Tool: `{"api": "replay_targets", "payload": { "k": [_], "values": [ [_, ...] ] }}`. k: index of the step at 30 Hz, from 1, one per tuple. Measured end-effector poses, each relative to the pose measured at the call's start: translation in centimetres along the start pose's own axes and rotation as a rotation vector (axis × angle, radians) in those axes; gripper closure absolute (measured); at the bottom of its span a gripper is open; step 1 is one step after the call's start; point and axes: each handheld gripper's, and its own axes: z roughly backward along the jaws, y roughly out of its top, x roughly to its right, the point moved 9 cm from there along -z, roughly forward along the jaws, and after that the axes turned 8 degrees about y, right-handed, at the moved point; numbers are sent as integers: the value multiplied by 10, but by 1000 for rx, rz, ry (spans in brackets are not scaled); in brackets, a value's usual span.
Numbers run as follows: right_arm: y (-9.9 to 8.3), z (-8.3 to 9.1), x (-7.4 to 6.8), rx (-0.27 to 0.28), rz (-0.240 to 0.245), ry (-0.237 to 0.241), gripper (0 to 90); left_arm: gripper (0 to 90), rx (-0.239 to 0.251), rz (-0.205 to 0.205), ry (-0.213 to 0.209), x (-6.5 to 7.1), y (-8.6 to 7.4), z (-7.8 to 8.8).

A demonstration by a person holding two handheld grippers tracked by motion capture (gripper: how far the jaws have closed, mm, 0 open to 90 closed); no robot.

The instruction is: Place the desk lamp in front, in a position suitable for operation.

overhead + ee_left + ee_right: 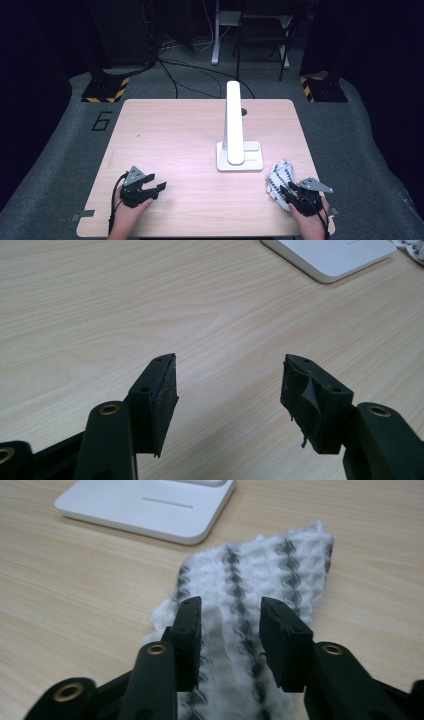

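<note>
High view showed me a white waffle-weave cloth with dark grey stripes (278, 179) lying crumpled just beside the right front corner of the white square lamp base (252, 163), my landmark on the pale wood-grain table (185, 135). The cloth's long axis ran from that corner back toward my right hand, and its stripes followed the same line. From the right gripper view, the cloth (260, 575) looked soft and bumpy, a quilted grid of small raised cells, its far edge frayed and pointing toward the lamp base (150, 507), which was smooth, flat plastic with rounded corners. My right gripper (230, 625) hung over the near end of the cloth, its black jaws standing apart with the fabric visible between them; I could not tell whether the pads touched it. My left gripper (227, 385) sat well to the left of the lamp base (330, 255), jaws spread wide over bare wood with nothing between them; the pads (165, 400) looked worn and ragged. A tall white slab-shaped lamp arm (233, 120) rose from the base.
</note>
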Motion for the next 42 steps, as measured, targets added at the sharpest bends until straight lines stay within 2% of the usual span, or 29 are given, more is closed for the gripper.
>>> {"api": "replay_targets", "payload": {
  "k": [7,10,12,14,15,19,21,24,29,32,35,36,39,40,41,42],
  "values": [
    [17,-3,-9,73,17,17,507,394,-3,1,0,1,0,0],
    [28,-13,-20,89,20,69,491,394,6,6,3,1,0,2],
    [33,-19,-26,80,35,86,479,394,-3,7,0,0,-1,4],
    [36,-22,-29,76,25,99,467,394,4,4,6,-1,-1,3],
    [43,-29,-34,72,30,124,442,394,7,10,8,-2,0,4],
    [53,-40,-39,64,41,137,424,394,-1,14,0,-2,-1,4],
    [60,-52,-42,46,61,146,422,394,8,12,2,-1,0,3],
    [67,-65,-44,35,85,137,412,394,5,9,-3,0,0,3],
    [75,-80,-47,13,87,136,376,394,8,13,-2,-1,0,2],
    [83,-91,-44,21,40,110,359,394,8,15,-7,0,0,2],
    [87,-96,-41,20,26,93,349,394,3,7,-10,0,0,3],
    [90,-101,-38,23,5,80,346,394,4,7,-7,0,0,3],
    [93,-107,-33,23,-29,83,343,394,5,4,-5,0,0,2],
    [93,-110,-32,20,-33,77,343,394,5,4,-4,-1,0,2],
    [93,-112,-28,11,-15,67,343,393,5,4,-4,-1,0,2],
    [93,-114,-28,6,-35,61,341,393,4,4,-3,-1,0,2]
  ]
}}
